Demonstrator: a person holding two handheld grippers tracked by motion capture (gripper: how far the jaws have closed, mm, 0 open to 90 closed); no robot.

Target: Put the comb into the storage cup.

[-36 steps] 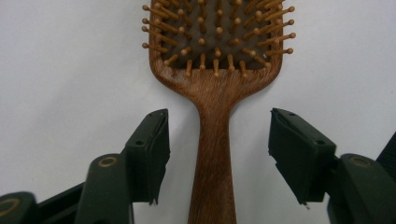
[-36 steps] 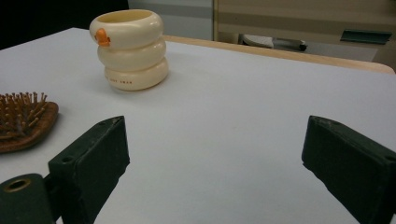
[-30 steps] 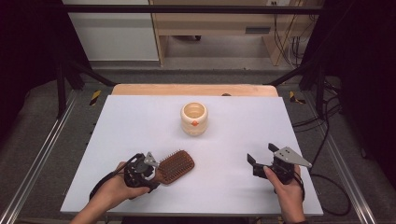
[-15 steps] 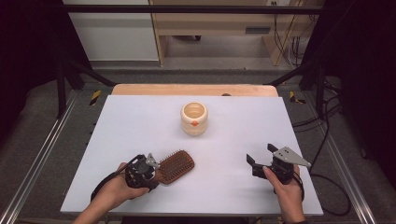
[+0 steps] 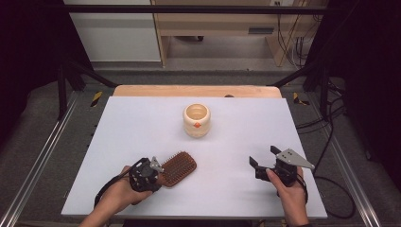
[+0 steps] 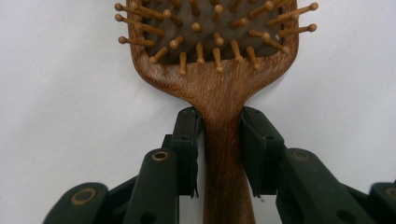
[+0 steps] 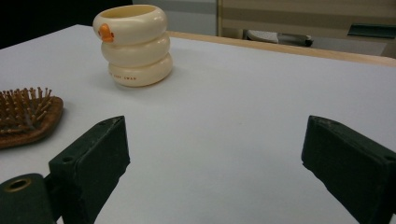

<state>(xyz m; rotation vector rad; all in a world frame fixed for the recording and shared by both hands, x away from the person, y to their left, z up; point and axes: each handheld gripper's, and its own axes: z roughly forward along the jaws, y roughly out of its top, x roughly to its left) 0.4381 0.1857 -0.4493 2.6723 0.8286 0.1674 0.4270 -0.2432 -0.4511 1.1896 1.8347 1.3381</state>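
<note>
A wooden hairbrush (image 5: 178, 168) lies bristles up on the white table (image 5: 142, 127), near the front left. My left gripper (image 5: 158, 176) is shut on its handle. In the left gripper view the two black pads (image 6: 187, 140) press on either side of the hairbrush (image 6: 215, 70) handle just below the head; the jaws have just been closing on it. My right gripper (image 5: 263, 156) rests at the front right, open with nothing between its fingers (image 7: 215, 140). The right gripper view has the hairbrush (image 7: 25, 116) head at its left.
A cream ringed cup (image 5: 196, 120) with an orange mark stands upright at the table's middle, back from both grippers; it is also in the right gripper view (image 7: 135, 44). A wooden strip (image 5: 198, 91) runs along the far edge. Cables (image 5: 326, 127) hang off the right side.
The left gripper's jaws have drawn in on the brush handle. Neither hand nor the brush has shifted on the table.
</note>
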